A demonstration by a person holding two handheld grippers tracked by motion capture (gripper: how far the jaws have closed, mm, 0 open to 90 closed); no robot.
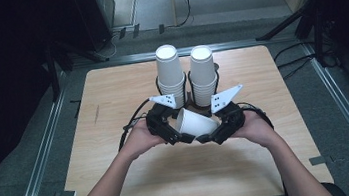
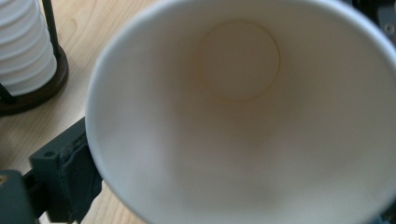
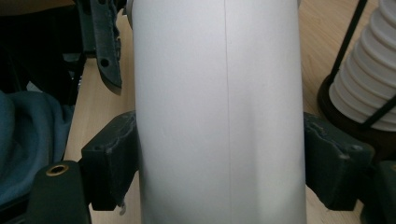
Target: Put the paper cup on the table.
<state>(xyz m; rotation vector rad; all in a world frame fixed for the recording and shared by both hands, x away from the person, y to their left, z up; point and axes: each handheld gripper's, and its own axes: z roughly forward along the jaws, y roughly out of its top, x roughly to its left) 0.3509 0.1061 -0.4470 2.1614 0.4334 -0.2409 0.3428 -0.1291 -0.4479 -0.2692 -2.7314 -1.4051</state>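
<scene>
Here the white paper cup [image 1: 196,122] lies on its side above the table [image 1: 116,135], between both grippers, in front of two cup stacks [image 1: 170,76]. The left gripper view looks into its clean, empty inside; the right gripper view shows its outer seam. The right gripper [image 3: 219,168] pinches its wall. The left gripper [image 1: 174,133] touches its rim; I cannot tell its grip.

Light wood table [image 1: 112,95] on grey carpet floor [image 1: 231,0]; dark surroundings, metal floor rails [image 1: 43,149].
</scene>
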